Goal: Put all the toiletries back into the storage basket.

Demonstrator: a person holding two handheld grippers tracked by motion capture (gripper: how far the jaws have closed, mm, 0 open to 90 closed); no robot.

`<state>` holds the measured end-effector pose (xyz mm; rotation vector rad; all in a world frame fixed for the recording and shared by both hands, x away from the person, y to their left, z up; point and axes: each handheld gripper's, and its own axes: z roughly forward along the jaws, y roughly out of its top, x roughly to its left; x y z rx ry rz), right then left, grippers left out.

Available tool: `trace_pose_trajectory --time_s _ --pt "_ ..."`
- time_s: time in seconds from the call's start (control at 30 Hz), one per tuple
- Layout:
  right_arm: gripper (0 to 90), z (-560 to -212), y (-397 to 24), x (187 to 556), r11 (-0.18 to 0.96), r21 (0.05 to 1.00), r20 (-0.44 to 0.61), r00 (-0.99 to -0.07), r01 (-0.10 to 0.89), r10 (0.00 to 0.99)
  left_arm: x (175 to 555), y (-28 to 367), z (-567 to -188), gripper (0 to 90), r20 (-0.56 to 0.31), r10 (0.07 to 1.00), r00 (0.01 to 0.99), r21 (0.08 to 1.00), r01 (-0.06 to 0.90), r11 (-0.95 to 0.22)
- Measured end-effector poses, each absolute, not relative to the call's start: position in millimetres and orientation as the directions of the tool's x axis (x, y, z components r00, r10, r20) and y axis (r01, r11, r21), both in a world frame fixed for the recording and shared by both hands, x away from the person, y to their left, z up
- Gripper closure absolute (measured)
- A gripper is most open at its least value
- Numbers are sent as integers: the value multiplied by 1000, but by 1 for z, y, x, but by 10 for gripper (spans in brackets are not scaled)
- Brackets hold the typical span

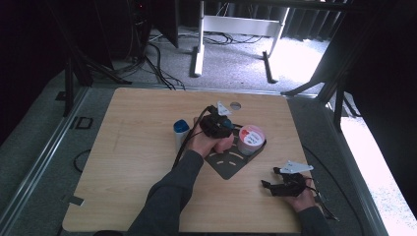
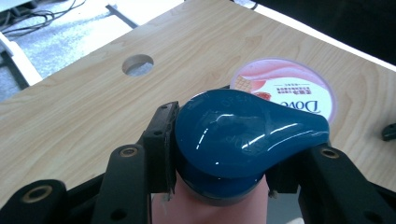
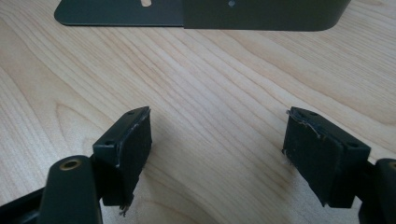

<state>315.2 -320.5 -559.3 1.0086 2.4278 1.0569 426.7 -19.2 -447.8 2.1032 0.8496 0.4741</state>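
- Left gripper (image 2: 219, 154): jaws clamped on the blue cap (image 2: 243, 135) of a pink bottle (image 2: 210, 207), apparently raised just beside the Dove tub (image 2: 299, 91).
- Right gripper (image 3: 217, 154): jaws spread, nothing between them, over the wooden table (image 3: 210, 84).

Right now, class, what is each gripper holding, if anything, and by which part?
The left gripper clamps a pink bottle by its blue cap, one jaw on each side. The right gripper is open and holds nothing.

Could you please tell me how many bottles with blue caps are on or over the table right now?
2: one pink bottle clamped at its blue cap in the left gripper beside the round tub; another bottle standing left of that hand. More may be hidden.
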Motion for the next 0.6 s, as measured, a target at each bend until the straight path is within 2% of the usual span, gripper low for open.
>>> trace_pose_trajectory --time_s 0.6 --pt "232 -559 -320 315 481 732 0 -706 482 708 447 -29 -457 527 14 748 663 788 454 -417"
